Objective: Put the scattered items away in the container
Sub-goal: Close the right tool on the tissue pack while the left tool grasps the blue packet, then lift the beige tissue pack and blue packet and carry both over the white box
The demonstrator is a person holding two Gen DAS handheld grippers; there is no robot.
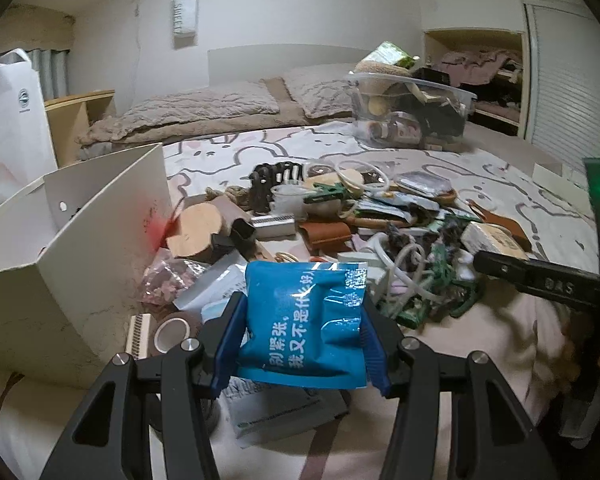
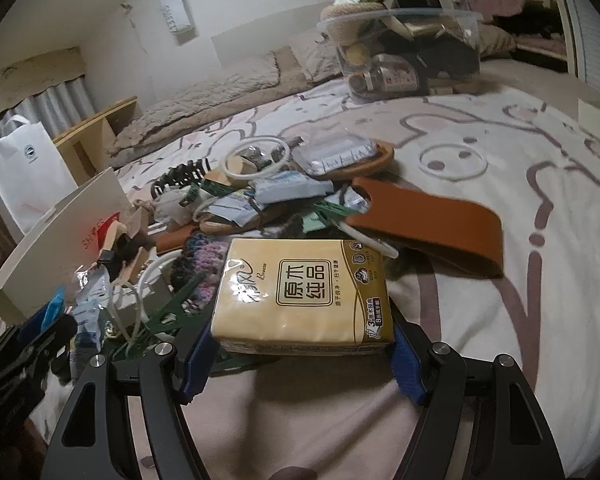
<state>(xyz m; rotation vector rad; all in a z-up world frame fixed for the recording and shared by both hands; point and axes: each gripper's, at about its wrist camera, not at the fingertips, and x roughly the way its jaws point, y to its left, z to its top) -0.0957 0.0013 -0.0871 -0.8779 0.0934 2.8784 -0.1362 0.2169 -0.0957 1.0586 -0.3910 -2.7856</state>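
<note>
I'm working over a bed (image 1: 512,208) spread with a pale cover printed with outlined cartoon animals. Across its middle lies a heap of small clutter (image 1: 364,216): packets, white rings, green clips, a brown leather strap (image 2: 432,228) on its right edge, a cork block (image 1: 194,232) on its left. At the near left a white cardboard box (image 1: 80,248) stands open on the cover, with a roll of tape (image 1: 176,330) and a bag of pink bits (image 1: 168,280) just beside it. Far right sits a clear plastic tub (image 1: 412,112), filled above its rim. Two quilted beige pillows (image 1: 204,106) lie along the far edge.
</note>
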